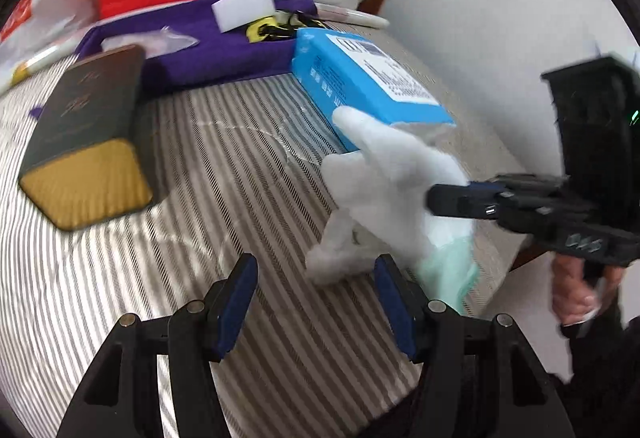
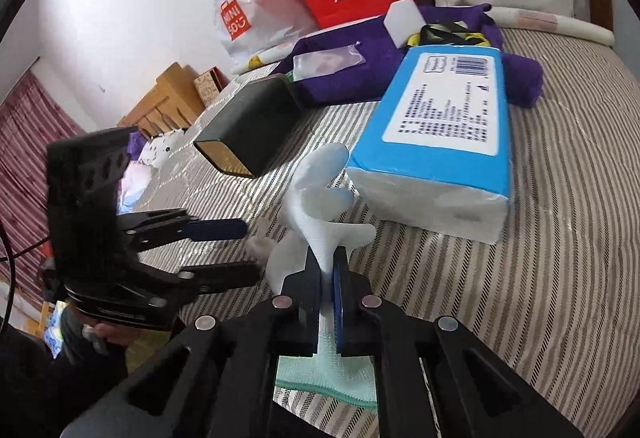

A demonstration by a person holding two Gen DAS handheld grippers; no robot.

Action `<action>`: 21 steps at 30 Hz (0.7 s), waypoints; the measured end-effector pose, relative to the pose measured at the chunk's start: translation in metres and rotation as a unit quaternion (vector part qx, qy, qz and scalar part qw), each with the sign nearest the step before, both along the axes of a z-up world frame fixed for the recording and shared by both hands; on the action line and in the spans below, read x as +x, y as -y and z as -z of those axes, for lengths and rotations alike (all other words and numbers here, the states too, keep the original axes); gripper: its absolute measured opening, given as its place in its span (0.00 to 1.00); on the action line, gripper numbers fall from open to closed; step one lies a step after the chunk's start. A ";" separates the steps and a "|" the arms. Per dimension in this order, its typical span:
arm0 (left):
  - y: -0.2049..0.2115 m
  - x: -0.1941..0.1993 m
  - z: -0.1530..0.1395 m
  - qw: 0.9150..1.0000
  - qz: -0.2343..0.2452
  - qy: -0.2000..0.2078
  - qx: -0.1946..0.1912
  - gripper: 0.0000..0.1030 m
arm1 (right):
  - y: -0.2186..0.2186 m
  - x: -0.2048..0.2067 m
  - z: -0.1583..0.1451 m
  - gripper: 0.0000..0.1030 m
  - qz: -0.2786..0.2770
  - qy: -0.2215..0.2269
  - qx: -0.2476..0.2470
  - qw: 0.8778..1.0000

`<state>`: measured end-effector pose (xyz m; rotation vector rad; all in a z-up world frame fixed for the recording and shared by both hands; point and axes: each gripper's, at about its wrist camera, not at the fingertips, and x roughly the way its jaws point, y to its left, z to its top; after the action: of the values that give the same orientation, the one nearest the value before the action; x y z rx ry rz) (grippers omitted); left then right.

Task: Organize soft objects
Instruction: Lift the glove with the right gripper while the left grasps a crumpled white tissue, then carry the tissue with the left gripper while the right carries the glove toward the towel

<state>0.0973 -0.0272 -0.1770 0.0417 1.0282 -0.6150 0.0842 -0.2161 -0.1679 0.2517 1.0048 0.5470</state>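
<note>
The right gripper was clamped on the white glove, its jaws pinching the cuff while the fingers of the glove rose ahead of them toward the blue tissue pack. A mint-green cloth lay beneath those jaws, partly hidden. The left gripper stood half open and empty, the glove just ahead of its right jaw. Motion blur softened the glove's edges.

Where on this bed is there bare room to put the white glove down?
Bare striped bedspread lies right of the blue tissue pack, and between the black box and white glove. The purple towel area behind is crowded.
</note>
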 end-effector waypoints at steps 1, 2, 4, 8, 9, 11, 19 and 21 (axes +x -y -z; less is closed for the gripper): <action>0.004 0.001 0.001 1.000 0.008 0.007 0.010 0.53 | 0.003 -0.002 0.000 0.07 0.004 0.000 0.002 1.000; 0.008 0.001 0.002 1.000 0.016 0.014 0.014 0.47 | 0.004 -0.003 0.000 0.07 0.006 0.000 0.002 1.000; 0.015 0.000 0.004 0.999 0.029 0.027 0.021 0.31 | 0.007 -0.006 0.000 0.07 0.007 0.000 0.001 1.000; 0.017 -0.009 0.004 0.997 0.039 0.058 0.036 0.22 | 0.017 -0.011 0.003 0.06 0.024 0.004 -0.019 1.000; 0.014 -0.011 0.003 0.997 0.033 0.061 0.038 0.21 | 0.020 -0.012 0.004 0.06 0.030 0.005 -0.029 0.999; 0.004 -0.014 0.003 0.997 0.006 0.067 0.048 0.21 | 0.027 -0.016 0.008 0.06 0.042 0.008 -0.058 0.997; -0.061 -0.030 0.001 0.986 -0.106 0.083 0.097 0.21 | 0.050 -0.024 0.022 0.10 0.077 -0.005 -0.106 0.991; -0.076 -0.033 0.002 0.984 -0.125 0.079 0.097 0.21 | 0.049 -0.024 0.022 0.12 0.075 -0.004 -0.107 0.991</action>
<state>0.0641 0.0489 -0.1795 0.1293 0.9189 -0.2767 0.0599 -0.2649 -0.1903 0.1379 1.0348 0.2984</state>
